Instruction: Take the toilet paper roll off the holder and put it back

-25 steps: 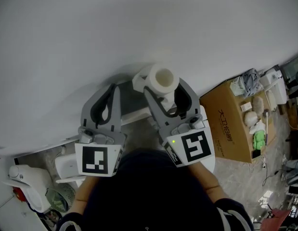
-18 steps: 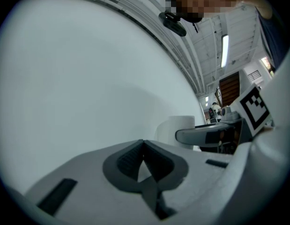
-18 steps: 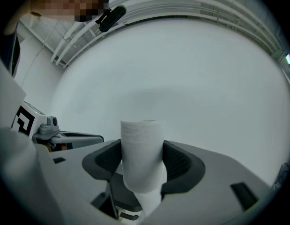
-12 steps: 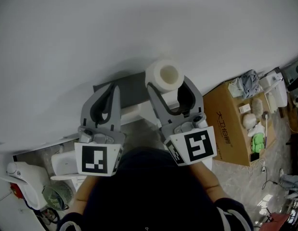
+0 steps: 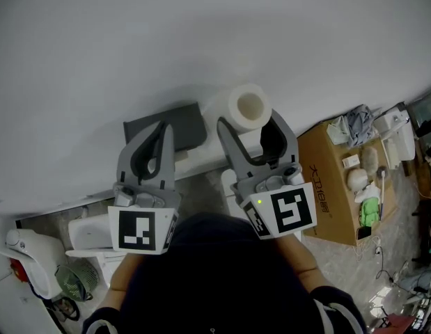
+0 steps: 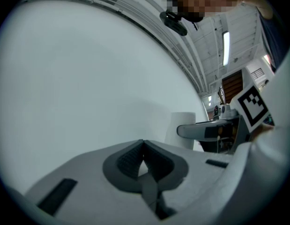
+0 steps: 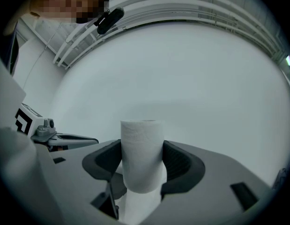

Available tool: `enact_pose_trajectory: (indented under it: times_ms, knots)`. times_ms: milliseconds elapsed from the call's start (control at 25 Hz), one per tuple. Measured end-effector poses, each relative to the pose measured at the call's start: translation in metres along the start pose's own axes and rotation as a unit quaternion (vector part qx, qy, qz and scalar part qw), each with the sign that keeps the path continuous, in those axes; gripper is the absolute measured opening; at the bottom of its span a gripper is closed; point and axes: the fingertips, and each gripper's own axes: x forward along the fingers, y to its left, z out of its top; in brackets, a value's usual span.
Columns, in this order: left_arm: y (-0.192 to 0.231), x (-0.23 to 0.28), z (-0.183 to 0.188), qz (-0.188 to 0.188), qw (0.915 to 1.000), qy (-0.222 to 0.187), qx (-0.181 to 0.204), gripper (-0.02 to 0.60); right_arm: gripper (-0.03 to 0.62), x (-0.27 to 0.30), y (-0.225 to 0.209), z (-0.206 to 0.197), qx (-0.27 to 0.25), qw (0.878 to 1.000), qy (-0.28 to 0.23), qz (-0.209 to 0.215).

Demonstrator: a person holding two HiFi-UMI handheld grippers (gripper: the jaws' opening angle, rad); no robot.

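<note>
Toilet paper roll [image 7: 141, 149] stands upright, squeezed at mid-height between the pads of my right gripper [image 5: 248, 122], before the white wall [image 7: 182, 69]. Only the head view shows its hollow core and the grey holder plate [image 5: 187, 120] beside it. My left gripper [image 6: 144, 144] has its jaws together, empty.

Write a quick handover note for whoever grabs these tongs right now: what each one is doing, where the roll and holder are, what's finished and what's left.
Left tongs: shut, empty, held up beside the right ones.
Right tongs: shut on the toilet paper roll, gripping it across its sides.
Holder: dark grey, on the wall, just ahead of the left tongs; no roll on it.
Done: the roll is off the holder.
Left: put the roll back on the holder and let go.
</note>
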Motion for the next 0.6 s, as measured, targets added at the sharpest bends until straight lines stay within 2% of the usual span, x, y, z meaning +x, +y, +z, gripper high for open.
enact_pose_trajectory:
  times_ms: [600]
  knots:
    - [-0.026, 0.003, 0.000, 0.011, 0.9999, 0.005, 0.000, 0.002, 0.281, -0.021, -0.040, 0.006, -0.010, 1.000, -0.007, -0.019]
